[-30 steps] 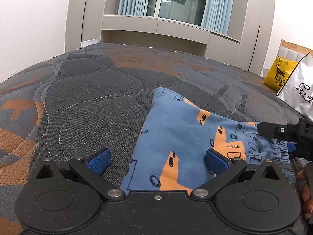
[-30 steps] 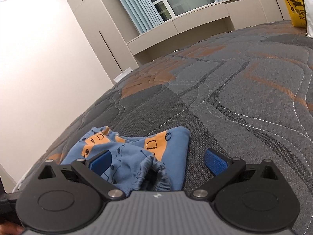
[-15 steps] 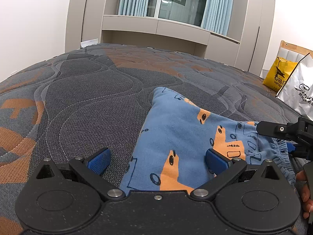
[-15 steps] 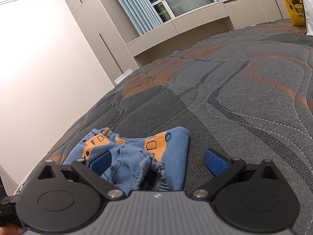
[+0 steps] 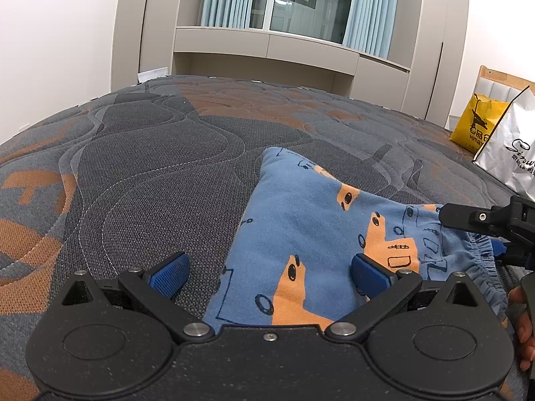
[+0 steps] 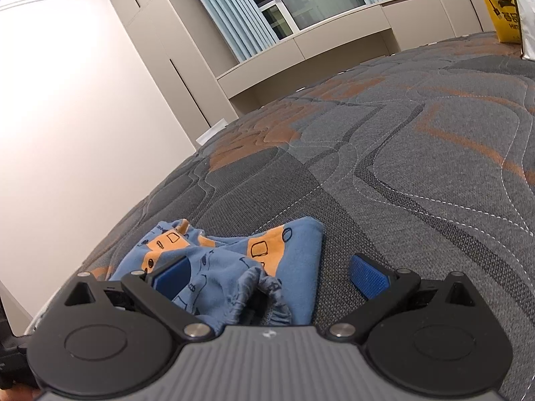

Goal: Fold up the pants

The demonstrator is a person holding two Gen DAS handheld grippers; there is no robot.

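Nearest in the left wrist view, the left claw stands wide open and holds nothing; one blue pad rests over the bare bed, the other over the small blue cotton pants with orange car prints. In the right wrist view the right claw is likewise spread wide and empty, straddling the bunched elastic waistband. The pants lie on the grey and orange quilted mattress, already folded into a compact wedge, so the folding looks largely done; the rumpled waistband end may want smoothing or one more fold. Farther off, at the bed's far side, lean a yellow shopping bag and a white paper bag.
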